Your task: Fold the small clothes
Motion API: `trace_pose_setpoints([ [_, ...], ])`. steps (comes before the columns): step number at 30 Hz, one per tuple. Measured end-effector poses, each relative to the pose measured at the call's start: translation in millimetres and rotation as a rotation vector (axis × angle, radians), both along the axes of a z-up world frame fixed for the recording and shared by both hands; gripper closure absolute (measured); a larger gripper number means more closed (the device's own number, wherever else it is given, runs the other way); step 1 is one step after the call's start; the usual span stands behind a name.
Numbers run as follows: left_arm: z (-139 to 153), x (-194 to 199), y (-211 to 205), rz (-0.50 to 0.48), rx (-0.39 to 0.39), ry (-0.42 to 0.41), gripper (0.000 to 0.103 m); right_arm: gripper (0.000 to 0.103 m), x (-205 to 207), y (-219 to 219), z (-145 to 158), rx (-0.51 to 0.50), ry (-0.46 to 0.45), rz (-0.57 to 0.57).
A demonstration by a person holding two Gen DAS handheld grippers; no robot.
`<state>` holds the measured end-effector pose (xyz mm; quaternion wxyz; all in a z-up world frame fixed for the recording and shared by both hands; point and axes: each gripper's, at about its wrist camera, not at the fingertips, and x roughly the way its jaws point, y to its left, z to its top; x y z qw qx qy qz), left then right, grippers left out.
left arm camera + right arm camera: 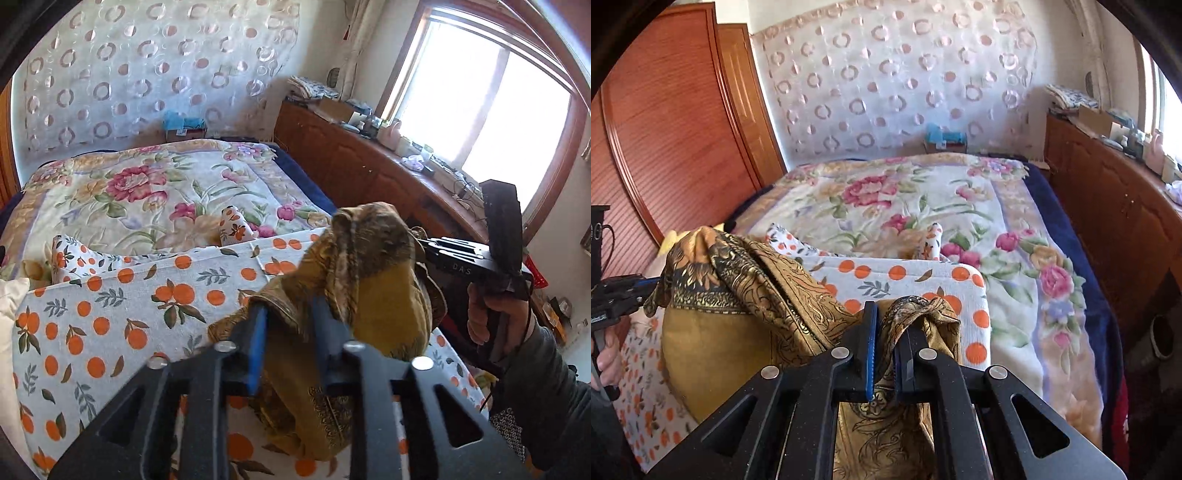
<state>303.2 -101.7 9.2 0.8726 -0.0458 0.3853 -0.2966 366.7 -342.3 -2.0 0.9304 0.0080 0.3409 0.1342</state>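
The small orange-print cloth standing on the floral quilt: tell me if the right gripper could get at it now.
Probably not yet: the right gripper is shut on the mustard patterned scarf, which hangs between it and the small orange-print cloth. Nothing else blocks the floral quilt.

Both wrist views look down along their fingers, close over the bed's (110,314) near edge, sharing the flowered quilt (923,206) and far wall.

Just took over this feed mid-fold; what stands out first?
A mustard-gold patterned cloth hangs lifted between both grippers, above the orange-print sheet on the bed. The right gripper is shut on one bunched corner; the left gripper has cloth draped between its fingers. Behind lies a floral blanket.
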Motion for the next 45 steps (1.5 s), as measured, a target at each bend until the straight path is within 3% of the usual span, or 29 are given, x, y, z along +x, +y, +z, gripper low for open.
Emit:
trace_pose_setpoints([
  [2, -3, 3, 3, 0.021, 0.021, -0.009, 0.065, 0.09, 10, -1, 2, -0.007, 0.003, -0.016],
  [4, -3, 5, 6, 0.051, 0.057, -0.03, 0.04, 0.089, 13, -2, 6, -0.007, 0.005, -0.032],
  [6, -3, 6, 9, 0.045, 0.03, -0.036, 0.028, 0.085, 18, -1, 13, 0.0, 0.006, -0.047],
  [7, -6, 8, 9, 0.038, 0.022, -0.021, 0.026, 0.081, 20, 0, 16, 0.011, 0.007, -0.05],
  [9, -14, 10, 5, 0.027, 0.033, 0.0, 0.026, 0.058, 15, -3, 19, 0.026, 0.002, -0.058],
  [10, -20, 12, 2, 0.026, 0.048, 0.007, 0.026, 0.037, 13, -6, 21, 0.045, 0.008, -0.062],
  [11, -25, 13, -2, 0.026, 0.065, 0.017, 0.026, 0.031, 11, -8, 21, 0.069, 0.014, -0.062],
  [13, -40, 17, -10, 0.015, 0.092, 0.056, 0.026, 0.031, 12, -14, 27, 0.087, 0.014, -0.076],
  [16, -57, 20, -13, 0.022, 0.113, 0.103, 0.026, 0.031, 3, -11, 32, 0.028, -0.011, -0.074],
  [22, -75, 20, -12, 0.024, 0.094, 0.165, 0.026, 0.031, 2, -6, -17, -0.063, 0.128, -0.059],
  [26, -76, 23, -13, 0.037, 0.069, 0.165, 0.026, 0.031, 2, -8, -42, -0.011, 0.182, -0.053],
  [29, -78, 25, -16, 0.029, 0.036, 0.166, 0.041, 0.031, 2, -9, -47, 0.052, 0.201, -0.022],
  [33, -76, 27, -18, -0.009, -0.014, 0.203, 0.083, 0.032, 4, -10, -53, 0.057, 0.215, 0.01],
  [34, -73, 25, -19, -0.014, -0.026, 0.201, 0.091, 0.04, 3, -9, -52, 0.057, 0.217, 0.014],
  [35, -69, 22, -20, -0.021, -0.025, 0.188, 0.092, 0.06, 3, -9, -52, 0.07, 0.226, 0.027],
  [36, -61, 16, -22, -0.029, -0.02, 0.164, 0.093, 0.071, 6, -13, -52, 0.095, 0.244, 0.056],
  [38, -48, 6, -18, -0.042, -0.046, 0.133, 0.094, 0.086, 6, -8, -49, 0.089, 0.252, 0.089],
  [45, 15, -41, 45, 0.012, -0.13, -0.022, 0.094, 0.09, -21, 33, 1, 0.027, 0.09, 0.16],
])
